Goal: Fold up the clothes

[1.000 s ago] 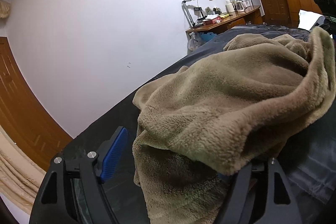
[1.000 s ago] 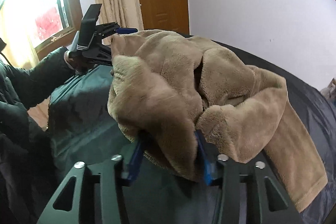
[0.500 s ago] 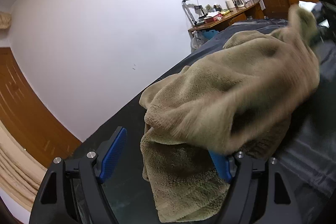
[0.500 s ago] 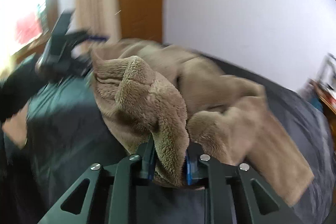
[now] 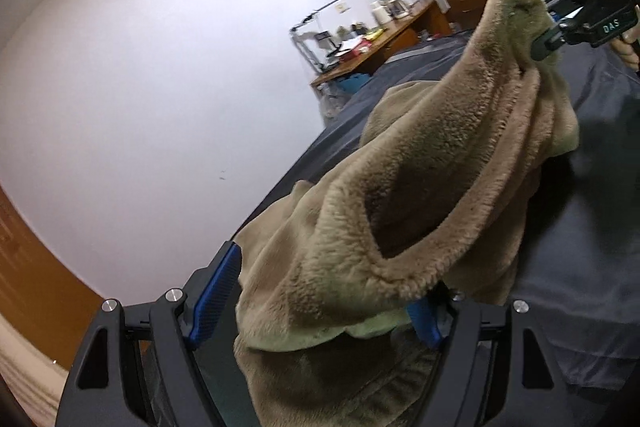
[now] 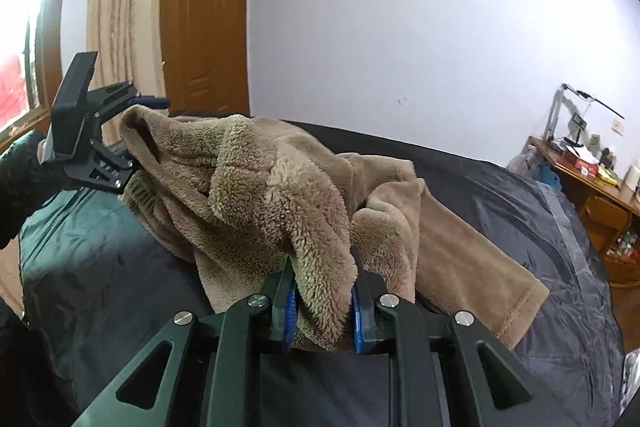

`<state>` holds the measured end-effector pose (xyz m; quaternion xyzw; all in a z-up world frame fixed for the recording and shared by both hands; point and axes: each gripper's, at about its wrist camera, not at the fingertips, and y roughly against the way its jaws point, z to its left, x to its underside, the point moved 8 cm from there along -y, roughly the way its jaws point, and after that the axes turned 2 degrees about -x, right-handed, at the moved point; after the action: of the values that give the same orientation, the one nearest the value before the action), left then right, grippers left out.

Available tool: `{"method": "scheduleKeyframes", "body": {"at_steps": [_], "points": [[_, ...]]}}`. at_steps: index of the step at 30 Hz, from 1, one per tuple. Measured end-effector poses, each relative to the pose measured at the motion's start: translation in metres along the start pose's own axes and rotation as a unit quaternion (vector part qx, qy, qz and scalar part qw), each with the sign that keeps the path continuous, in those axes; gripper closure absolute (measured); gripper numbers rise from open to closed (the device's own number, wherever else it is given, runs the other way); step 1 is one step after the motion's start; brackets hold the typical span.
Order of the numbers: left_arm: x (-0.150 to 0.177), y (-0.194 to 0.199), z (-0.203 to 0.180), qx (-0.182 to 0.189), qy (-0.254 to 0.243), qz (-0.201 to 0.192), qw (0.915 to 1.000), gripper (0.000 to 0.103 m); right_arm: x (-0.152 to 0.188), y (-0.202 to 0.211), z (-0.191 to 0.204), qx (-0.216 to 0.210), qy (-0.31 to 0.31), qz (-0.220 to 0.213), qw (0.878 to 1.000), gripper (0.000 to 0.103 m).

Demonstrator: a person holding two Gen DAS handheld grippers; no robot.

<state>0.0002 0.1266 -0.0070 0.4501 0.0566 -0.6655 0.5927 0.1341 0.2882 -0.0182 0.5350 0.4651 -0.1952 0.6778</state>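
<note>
While draped over dark bedspread [image 6: 500, 195] filling lower half of both views, tan fleece garment [image 6: 280, 195] bunched mid-frame in right wrist view, one flat section trailing to lower right; in left wrist view fills centre to lower middle, one end lifted toward upper right; white wall [image 6: 400, 19] across upper frame, brown door [image 6: 204, 23] upper left beside beige curtain [image 6: 120, 15]; cluttered wooden desk [image 6: 592, 179] at right edge; left gripper [image 5: 320, 301] bottom of its view, jaws closing, fleece between them, touching right blue pad, clear gap at left pad [image 5: 214, 299]; not yet clamped; right gripper [image 6: 325, 307] bottom centre of its view, jaws nearly closed, blue pads pinching thick fold of fleece; dark sleeve [image 6: 20, 183] at left edge behind left gripper.
</note>
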Motion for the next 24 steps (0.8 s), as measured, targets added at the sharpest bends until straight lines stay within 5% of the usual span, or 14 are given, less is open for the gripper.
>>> {"method": "scheduleKeyframes", "body": {"at_steps": [3, 4, 12, 16, 24], "points": [[0.004, -0.015, 0.0, 0.034, 0.026, 0.029, 0.9987, 0.08, 0.004, 0.005, -0.001, -0.015, -0.011, -0.004, 1.0, 0.081], [0.006, -0.019, 0.001, 0.041, 0.042, 0.036, 0.9976, 0.086, 0.006, 0.005, 0.003, -0.025, -0.009, -0.003, 1.0, 0.081], [0.008, 0.0, 0.045, -0.012, 0.186, 0.008, 0.9825, 0.088, 0.024, 0.0, 0.055, -0.107, 0.055, 0.019, 0.993, 0.072], [0.004, 0.023, 0.081, -0.044, 0.258, -0.023, 0.9648, 0.088, 0.025, -0.003, 0.088, -0.121, 0.11, 0.017, 0.986, 0.024], [0.016, 0.06, 0.137, -0.089, 0.329, -0.065, 0.9378, 0.088, 0.006, 0.004, 0.126, -0.163, 0.164, 0.003, 0.973, 0.024]]}}
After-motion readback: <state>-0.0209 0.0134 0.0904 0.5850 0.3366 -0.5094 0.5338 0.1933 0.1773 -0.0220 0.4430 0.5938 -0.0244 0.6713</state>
